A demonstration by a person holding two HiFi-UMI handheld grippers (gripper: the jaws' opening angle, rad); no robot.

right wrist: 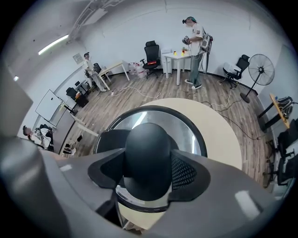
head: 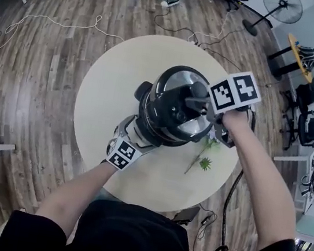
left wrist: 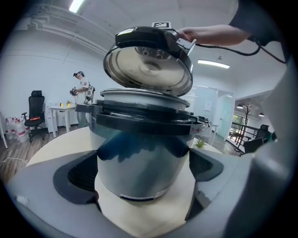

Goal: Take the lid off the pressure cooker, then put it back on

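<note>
Left gripper view, lid [left wrist: 148, 69] raised, tilted over open rim of cooker [left wrist: 139, 158]

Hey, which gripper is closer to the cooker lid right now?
Right. The right gripper is clamped on the knob of the lid, holding it above the pot. The left gripper is lower down, its jaws either side of the pot.
</note>
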